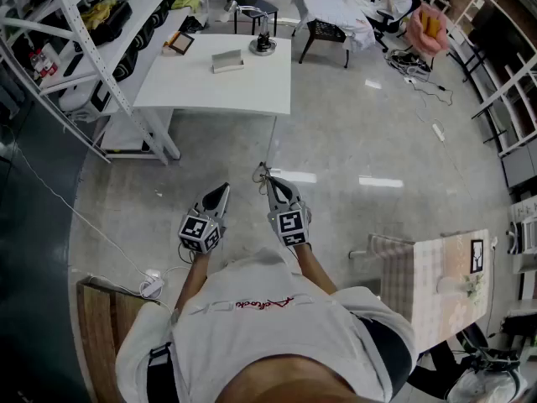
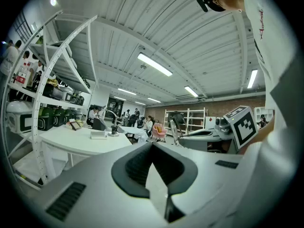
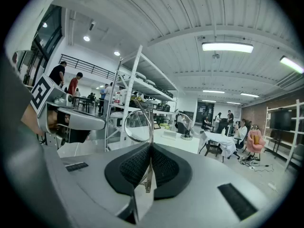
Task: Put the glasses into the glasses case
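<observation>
My right gripper (image 1: pixel 273 183) is shut on a pair of thin wire-rimmed glasses (image 1: pixel 264 173) and is held level over the floor. In the right gripper view one round lens (image 3: pixel 137 126) sticks up past the closed pads (image 3: pixel 135 165). Beside it, my left gripper (image 1: pixel 222 190) is shut with nothing in it, and its pads (image 2: pixel 137 167) meet at the tip. A grey glasses case (image 1: pixel 227 60) lies far ahead on the white table (image 1: pixel 201 86). The case shows small in the left gripper view (image 2: pixel 99 135) and in the right gripper view (image 3: pixel 169 133).
The table also carries a picture frame (image 1: pixel 178 43) and a small lamp on a round base (image 1: pixel 263 44). White shelving (image 1: pixel 84 23) runs along the left. A checked-cloth table (image 1: pixel 436 284) stands at the right, and a wooden piece (image 1: pixel 96 326) with a cable plug (image 1: pixel 151 286) is near my left.
</observation>
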`<state>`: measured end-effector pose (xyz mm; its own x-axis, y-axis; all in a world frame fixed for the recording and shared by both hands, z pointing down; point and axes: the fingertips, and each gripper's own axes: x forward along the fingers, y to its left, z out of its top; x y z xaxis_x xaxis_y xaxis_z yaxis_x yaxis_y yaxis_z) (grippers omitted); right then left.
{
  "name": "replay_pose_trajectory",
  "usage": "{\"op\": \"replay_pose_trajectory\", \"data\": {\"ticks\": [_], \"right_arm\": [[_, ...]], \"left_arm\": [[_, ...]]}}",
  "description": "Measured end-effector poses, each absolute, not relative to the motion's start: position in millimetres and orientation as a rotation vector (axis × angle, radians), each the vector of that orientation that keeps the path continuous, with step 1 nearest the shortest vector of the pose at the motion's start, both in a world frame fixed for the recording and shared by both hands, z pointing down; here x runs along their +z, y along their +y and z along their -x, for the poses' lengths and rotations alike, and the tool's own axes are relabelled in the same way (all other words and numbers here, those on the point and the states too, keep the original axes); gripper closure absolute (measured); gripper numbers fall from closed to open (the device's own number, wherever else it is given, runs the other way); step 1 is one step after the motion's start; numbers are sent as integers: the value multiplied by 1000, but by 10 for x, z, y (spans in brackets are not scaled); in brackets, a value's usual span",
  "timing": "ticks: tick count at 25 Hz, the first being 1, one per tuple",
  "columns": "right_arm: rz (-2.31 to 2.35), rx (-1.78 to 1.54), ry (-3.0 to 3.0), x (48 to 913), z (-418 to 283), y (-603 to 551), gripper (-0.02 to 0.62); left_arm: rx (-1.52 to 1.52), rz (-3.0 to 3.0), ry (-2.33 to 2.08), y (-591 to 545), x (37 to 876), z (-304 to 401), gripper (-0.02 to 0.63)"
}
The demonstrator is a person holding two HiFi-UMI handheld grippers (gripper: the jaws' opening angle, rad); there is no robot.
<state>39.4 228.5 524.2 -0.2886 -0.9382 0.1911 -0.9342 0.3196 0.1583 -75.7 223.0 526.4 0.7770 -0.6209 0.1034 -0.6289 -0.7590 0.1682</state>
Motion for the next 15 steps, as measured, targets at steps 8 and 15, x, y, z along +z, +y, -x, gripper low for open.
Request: {"op": "replay_pose_trajectory", "data": {"ticks": [8, 15], "right_arm": [[-1690, -5, -2352, 5283, -540, 2272, 592], [-1661, 12, -2390, 5318, -704, 2237, 591]], "left_arm": [[75, -2772, -1000, 2220, 5273, 608, 597], [103, -2776, -1013, 2150, 5269, 396, 597]]}}
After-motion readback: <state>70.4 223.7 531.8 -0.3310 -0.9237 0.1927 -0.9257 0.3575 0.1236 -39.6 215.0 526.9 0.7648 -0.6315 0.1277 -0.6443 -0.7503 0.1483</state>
